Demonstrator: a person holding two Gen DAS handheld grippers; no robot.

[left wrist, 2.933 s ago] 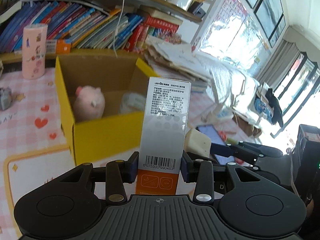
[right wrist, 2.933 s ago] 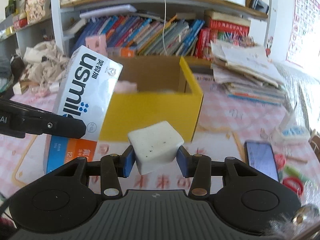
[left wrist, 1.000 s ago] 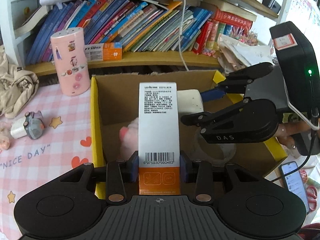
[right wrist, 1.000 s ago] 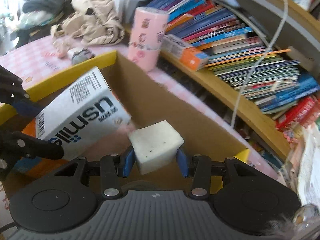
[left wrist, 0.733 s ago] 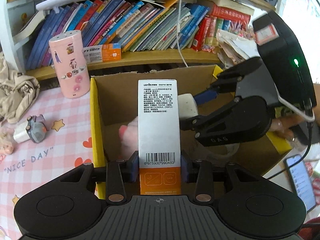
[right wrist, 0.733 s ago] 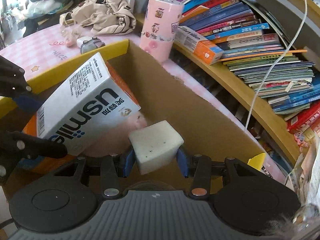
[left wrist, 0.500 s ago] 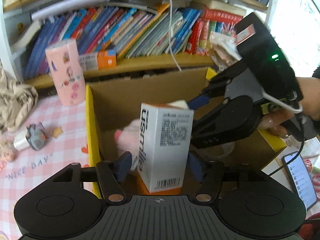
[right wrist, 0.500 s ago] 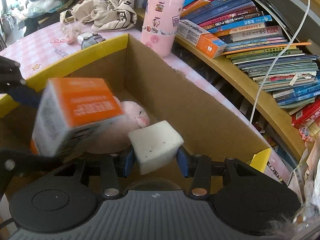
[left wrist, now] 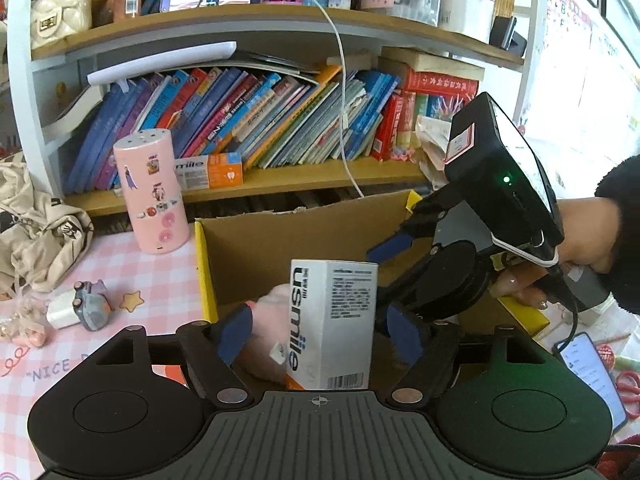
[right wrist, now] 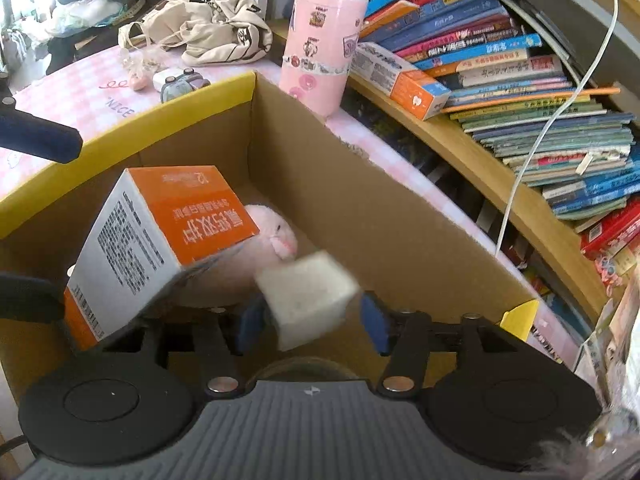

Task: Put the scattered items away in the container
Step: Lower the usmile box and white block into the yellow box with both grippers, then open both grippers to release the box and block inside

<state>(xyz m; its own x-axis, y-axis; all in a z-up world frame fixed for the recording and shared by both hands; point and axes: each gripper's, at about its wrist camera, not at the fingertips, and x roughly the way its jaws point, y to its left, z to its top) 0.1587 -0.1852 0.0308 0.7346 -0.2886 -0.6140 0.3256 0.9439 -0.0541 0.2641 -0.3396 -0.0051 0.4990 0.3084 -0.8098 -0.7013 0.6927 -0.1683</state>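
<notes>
Container: an open cardboard box with yellow outer walls and plain brown inside point(left wrist: 202, 264), standing on a pink checked tablecloth point(left wrist: 132, 272) in front of a wooden bookshelf point(left wrist: 280, 176).
Left gripper: the black two-finger gripper with blue pads point(left wrist: 322, 338) is above the near edge of the box; its jaws are opening and the pads stand clear of the carton between them.
Carton: the white and orange "usmile" toothpaste carton point(left wrist: 332, 320) is inside the box, tilted, leaning on a pink plush toy point(right wrist: 272, 236).
Right gripper: the second black gripper with blue pads point(right wrist: 310, 320) reaches into the box from the right; its jaws are opening, and neither pad presses the block between them.
Block: the off-white speckled cube-shaped block point(right wrist: 308, 296) is blurred, tilted, over the box floor beside the plush toy.
Outside the box: a pink cylindrical canister with stickers point(left wrist: 150, 192) stands beside the far left corner; a small grey toy car point(left wrist: 90, 304) lies on the cloth to the left.
</notes>
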